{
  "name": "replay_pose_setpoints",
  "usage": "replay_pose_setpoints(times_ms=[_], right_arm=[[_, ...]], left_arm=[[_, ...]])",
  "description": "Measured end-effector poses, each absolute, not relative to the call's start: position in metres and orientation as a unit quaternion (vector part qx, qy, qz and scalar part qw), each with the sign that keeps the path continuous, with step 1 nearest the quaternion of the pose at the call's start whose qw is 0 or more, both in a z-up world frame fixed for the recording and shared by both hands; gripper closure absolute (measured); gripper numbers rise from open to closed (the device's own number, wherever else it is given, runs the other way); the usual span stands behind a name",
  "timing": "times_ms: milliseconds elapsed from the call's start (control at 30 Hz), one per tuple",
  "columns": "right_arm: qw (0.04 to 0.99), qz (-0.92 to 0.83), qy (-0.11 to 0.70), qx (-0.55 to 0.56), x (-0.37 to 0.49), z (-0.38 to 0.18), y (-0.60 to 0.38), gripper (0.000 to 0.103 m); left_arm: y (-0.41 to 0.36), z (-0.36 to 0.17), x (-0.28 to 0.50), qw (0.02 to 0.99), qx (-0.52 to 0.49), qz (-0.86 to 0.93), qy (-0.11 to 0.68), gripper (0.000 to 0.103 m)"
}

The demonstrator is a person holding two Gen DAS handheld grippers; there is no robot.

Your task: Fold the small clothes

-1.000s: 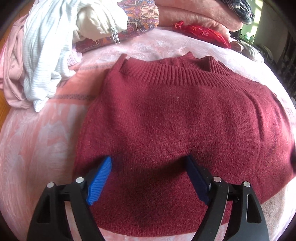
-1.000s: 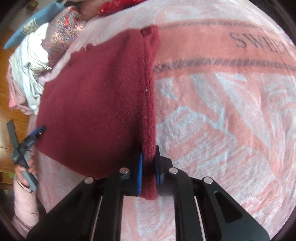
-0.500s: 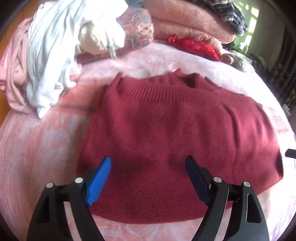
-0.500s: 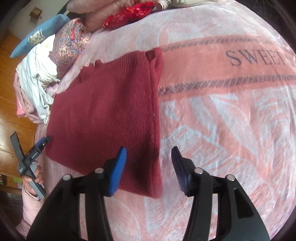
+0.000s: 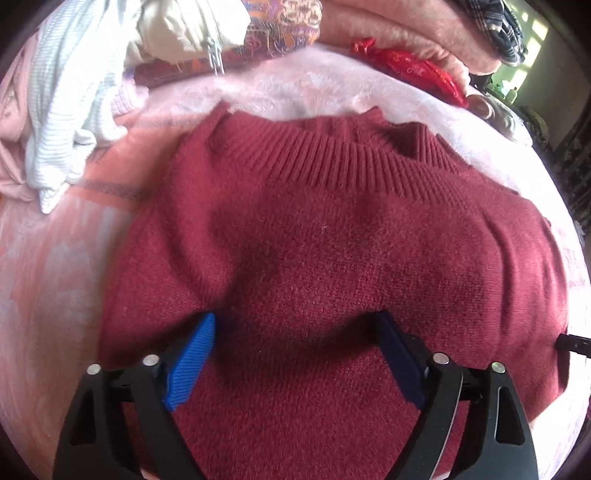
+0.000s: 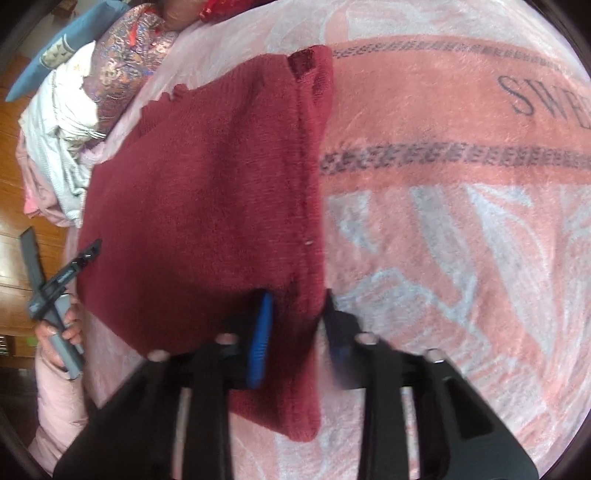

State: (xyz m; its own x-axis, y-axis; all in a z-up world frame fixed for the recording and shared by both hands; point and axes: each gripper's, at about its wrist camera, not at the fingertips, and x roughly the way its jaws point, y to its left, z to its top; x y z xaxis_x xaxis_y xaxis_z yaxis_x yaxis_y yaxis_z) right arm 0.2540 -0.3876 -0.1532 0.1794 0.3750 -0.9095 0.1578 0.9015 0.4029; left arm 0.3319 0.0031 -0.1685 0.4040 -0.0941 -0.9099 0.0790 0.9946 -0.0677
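A dark red knit sweater [image 5: 332, 266] lies spread on a pink patterned blanket [image 6: 461, 229] covering a bed, its ribbed band [image 5: 332, 155] turned toward the far side in the left wrist view.

The left gripper [image 5: 295, 343] hovers low over the near part of the sweater, pointing toward the ribbed band. Its jaws are spread wide, with the blue pads [image 5: 192, 362] pressed against or just above the knit, which bulges slightly between them; nothing is pinched. In the right wrist view the same tool appears at the sweater's left edge, held in the person's left hand [image 6: 59, 328], which emerges from a pale pink sleeve [image 6: 55, 406].

The right gripper [image 6: 299, 325] sits at the sweater's right edge, pointing along the folded side seam. Its jaws straddle that thick edge, one pad on the sweater side and one on the blanket side, with a visible gap around the fabric, so they are released rather than clamped. The frame is slightly blurred there.

Beyond the sweater's ribbed band, a heap of other clothing [image 5: 74, 92] in white, cream and pale pink rests on the blanket, next to a multicoloured patterned fabric [image 5: 288, 22]. A shiny red item [image 5: 410, 70] lies beyond the band to the right, against a folded pink blanket [image 5: 388, 29].
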Motion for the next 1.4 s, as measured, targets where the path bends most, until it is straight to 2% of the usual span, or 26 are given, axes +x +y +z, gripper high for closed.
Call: replay_pose_setpoints(times_ms=[233, 333, 533, 733, 967, 1233, 1333, 1367, 1400], right_arm=[[0.732, 0.044, 0.641, 0.228, 0.255, -0.150, -0.387, 0.092], [0.739, 0.032, 0.634, 0.225, 0.256, -0.129, -0.382, 0.092], [0.778, 0.037, 0.613, 0.137, 0.273, -0.062, -0.337, 0.092], [0.791, 0.081, 0.599, 0.091, 0.293, -0.041, -0.277, 0.092], [0.782, 0.149, 0.602, 0.062, 0.307, -0.051, -0.200, 0.092], [0.755, 0.145, 0.639, 0.043, 0.314, -0.103, -0.168, 0.090], [0.744, 0.147, 0.649, 0.067, 0.316, -0.116, -0.169, 0.081], [0.738, 0.158, 0.651, 0.084, 0.316, -0.119, -0.170, 0.069], [0.735, 0.167, 0.650, 0.100, 0.315, -0.120, -0.171, 0.064]], left_arm=[[0.002, -0.173, 0.341, 0.821, -0.003, -0.050, 0.568, 0.012], [0.001, -0.174, 0.343, 0.819, 0.002, -0.051, 0.572, 0.011], [-0.001, -0.177, 0.344, 0.820, 0.007, -0.055, 0.569, 0.009], [0.000, -0.177, 0.345, 0.820, 0.006, -0.056, 0.569, 0.009], [0.001, -0.176, 0.347, 0.820, 0.005, -0.060, 0.570, 0.009], [0.003, -0.176, 0.345, 0.819, 0.003, -0.062, 0.570, 0.009], [0.003, -0.176, 0.345, 0.819, 0.003, -0.062, 0.570, 0.009], [0.003, -0.176, 0.345, 0.819, 0.003, -0.062, 0.570, 0.009], [0.004, -0.175, 0.345, 0.819, 0.003, -0.062, 0.570, 0.009]])
